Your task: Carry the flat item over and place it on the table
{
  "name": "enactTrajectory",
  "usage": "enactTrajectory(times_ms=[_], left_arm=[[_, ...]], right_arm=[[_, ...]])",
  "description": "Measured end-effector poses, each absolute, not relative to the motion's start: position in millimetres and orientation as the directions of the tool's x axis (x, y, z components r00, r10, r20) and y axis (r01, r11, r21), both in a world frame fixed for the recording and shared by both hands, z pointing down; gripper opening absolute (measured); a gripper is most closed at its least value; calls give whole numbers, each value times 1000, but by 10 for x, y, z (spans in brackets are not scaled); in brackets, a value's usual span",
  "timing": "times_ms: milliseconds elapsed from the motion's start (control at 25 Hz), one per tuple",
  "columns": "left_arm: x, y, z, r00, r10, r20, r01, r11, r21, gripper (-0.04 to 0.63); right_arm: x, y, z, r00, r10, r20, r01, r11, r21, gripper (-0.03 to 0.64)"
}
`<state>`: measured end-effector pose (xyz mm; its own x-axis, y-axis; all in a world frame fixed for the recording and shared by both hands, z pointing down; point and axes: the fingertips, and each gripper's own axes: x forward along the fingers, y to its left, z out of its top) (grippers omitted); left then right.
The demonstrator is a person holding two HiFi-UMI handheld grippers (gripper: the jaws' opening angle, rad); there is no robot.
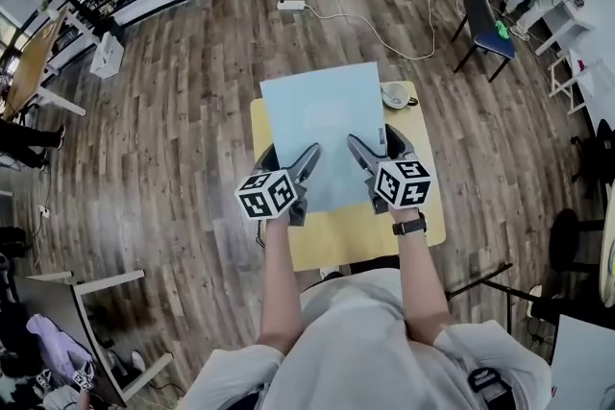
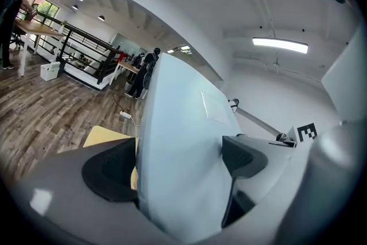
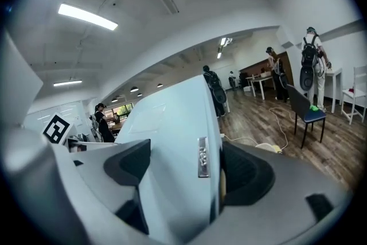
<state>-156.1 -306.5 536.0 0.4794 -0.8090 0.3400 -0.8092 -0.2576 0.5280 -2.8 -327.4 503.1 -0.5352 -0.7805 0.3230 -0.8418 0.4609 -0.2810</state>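
Note:
A pale blue flat panel [image 1: 322, 132] is held over the small yellow table [image 1: 423, 197], reaching past its far edge. My left gripper [image 1: 302, 180] is shut on the panel's near left edge, and my right gripper [image 1: 370, 170] is shut on its near right edge. In the left gripper view the panel [image 2: 183, 152] fills the gap between the dark pads [image 2: 109, 172]. The right gripper view shows the same panel [image 3: 172, 152] clamped, with a small label on its edge. Whether the panel touches the tabletop is not clear.
A white cup [image 1: 395, 95] stands on the table's far right corner beside the panel. A white cable with a power strip [image 1: 291, 5] lies on the wood floor beyond. A dark chair [image 1: 485, 19] stands at the upper right. Desks and railings line the upper left.

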Motion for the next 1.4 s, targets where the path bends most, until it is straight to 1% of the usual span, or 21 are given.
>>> enactTrajectory(times_ms=[600,1160,1400], left_arm=[[-1670,-3343,6405,462,-717,523,-810,-101,578,469],[-1649,-3270,7212,482,-604,635,-804,-16,594,469],[-1595,-3228,7444,485,-569,663,-802,12,597,469]], right_arm=[[-153,-3678,6107,-544,-670,505,-838,396,-377,351],[-136,-3612,6927,-506,-588,631,-861,301,-410,351],[-73,-3577,7192,-493,-556,669,-869,276,-411,351]])
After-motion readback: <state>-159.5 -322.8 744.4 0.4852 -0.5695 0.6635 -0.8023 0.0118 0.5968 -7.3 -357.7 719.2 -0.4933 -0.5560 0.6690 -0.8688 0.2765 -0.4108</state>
